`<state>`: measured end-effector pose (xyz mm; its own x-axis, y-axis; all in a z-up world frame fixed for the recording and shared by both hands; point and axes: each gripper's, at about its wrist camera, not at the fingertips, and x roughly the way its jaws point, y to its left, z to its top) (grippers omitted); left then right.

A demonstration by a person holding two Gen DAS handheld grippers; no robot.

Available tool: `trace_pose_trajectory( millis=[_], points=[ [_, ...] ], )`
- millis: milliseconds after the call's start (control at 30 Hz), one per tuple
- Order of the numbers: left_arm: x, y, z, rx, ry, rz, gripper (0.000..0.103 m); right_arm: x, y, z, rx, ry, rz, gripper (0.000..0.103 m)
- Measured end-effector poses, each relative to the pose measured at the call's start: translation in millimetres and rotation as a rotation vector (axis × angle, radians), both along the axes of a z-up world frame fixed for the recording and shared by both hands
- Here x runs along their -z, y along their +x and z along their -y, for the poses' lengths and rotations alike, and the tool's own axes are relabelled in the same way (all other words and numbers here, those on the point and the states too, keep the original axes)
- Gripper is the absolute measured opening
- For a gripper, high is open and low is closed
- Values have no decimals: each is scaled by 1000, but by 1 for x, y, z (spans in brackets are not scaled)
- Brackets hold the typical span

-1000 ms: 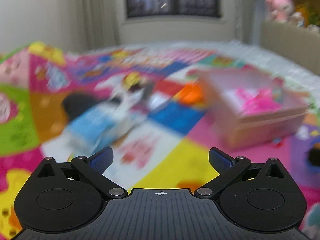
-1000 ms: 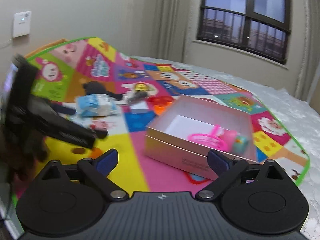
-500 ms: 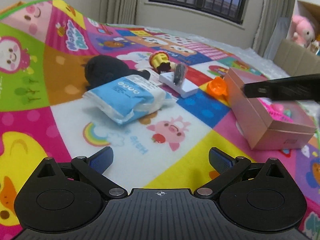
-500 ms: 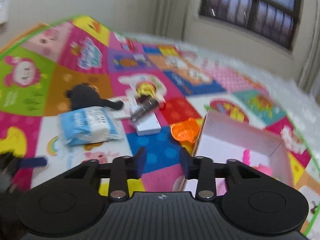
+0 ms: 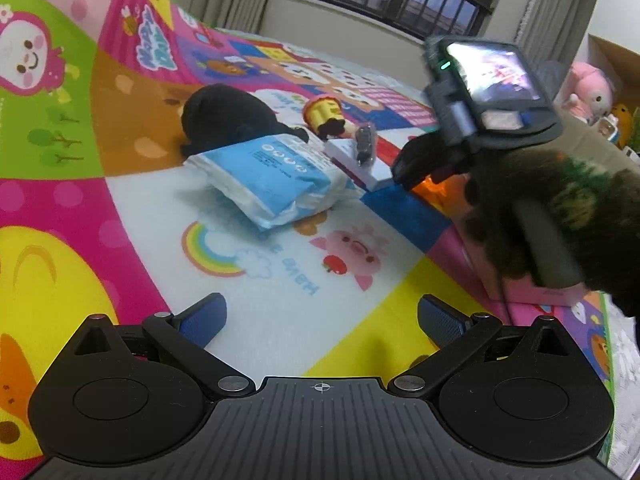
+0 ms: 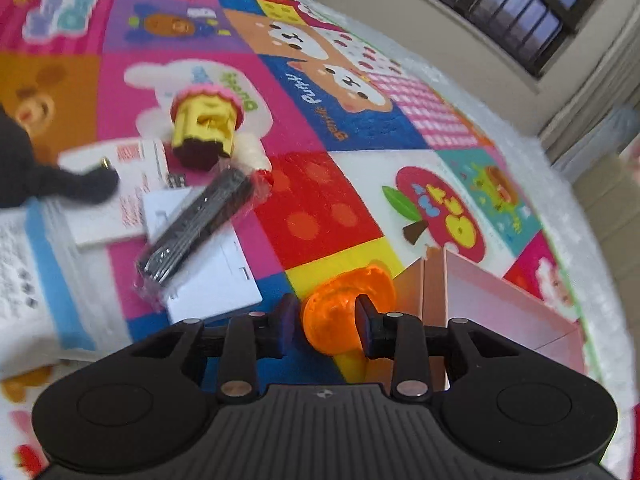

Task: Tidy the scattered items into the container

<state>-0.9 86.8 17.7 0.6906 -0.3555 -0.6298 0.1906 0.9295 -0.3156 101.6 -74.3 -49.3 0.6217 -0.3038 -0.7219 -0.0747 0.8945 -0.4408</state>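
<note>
Orange toy [image 6: 344, 312] clamped in right claw [image 6: 326, 322] beside pink box [image 6: 500, 312] corner; left claw [image 5: 322, 320] apart.

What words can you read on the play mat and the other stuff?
"Puffy": on the play mat, blue square beside the bear face.
"Have": on the mat's white square by the pig picture, seen upside down.
Print on the blue wipes pack: too small to read.
Red print on the white card: blurred.

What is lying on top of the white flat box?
A black stick-shaped item in clear wrap lies slantwise on the white flat box. What is under the box cannot be seen.
</note>
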Motion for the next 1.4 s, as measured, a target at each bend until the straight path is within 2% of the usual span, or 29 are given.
trace_pose_trajectory(
  millis=[33,67,300,400,500,567,633,667,733,767,867,900,933,1000,1067,1133,1200,1267,1333,1400],
  points=[
    [0,0,0,2,0,1,103,1,-1,-2,-12,-8,-1,15],
    [1,-1,0,3,1,2,103,0,-2,-4,-23,-7,-3,11],
    [1,-6,-3,15,10,9,103,-24,-32,-13,-60,19,11,7],
    [2,-11,-2,28,57,19,103,-45,-64,-15,-80,125,-12,7],
    [3,-15,-2,46,66,25,103,-70,-103,-15,-127,294,-95,7],
    [3,-17,-4,57,52,25,103,-87,-124,-16,-160,384,-126,11],
    [2,-17,-7,61,31,21,103,-100,-128,-18,-168,429,-110,21],
    [2,-17,-9,61,19,18,103,-107,-123,-18,-159,439,-82,25],
    [1,-17,-13,65,-5,18,103,-113,-102,-18,-137,447,-31,41],
    [0,-18,-15,66,-18,20,103,-113,-88,-18,-125,454,-11,44],
    [-1,-17,-20,65,-42,24,103,-103,-36,-26,-111,455,20,62],
    [-1,-17,-22,63,-48,26,103,-98,-20,-31,-115,440,27,73],
    [0,-16,-25,62,-55,26,103,-92,-5,-35,-117,416,41,76],
    [2,-14,-29,63,-72,23,103,-78,28,-40,-114,373,59,76],
    [4,-11,-31,74,-84,18,103,-66,60,-42,-108,376,58,76],
    [4,-11,-33,91,-95,25,103,-52,87,-44,-107,395,7,76],
    [6,-10,-34,106,-110,25,103,-36,105,-48,-76,363,-2,76],
    [7,-10,-35,111,-118,23,103,-24,112,-53,-75,335,-12,54],
    [8,-10,-35,115,-119,23,103,-25,104,-55,-80,320,3,55],
    [7,-10,-34,120,-117,30,103,-38,82,-52,-104,354,11,55]
  ],
)
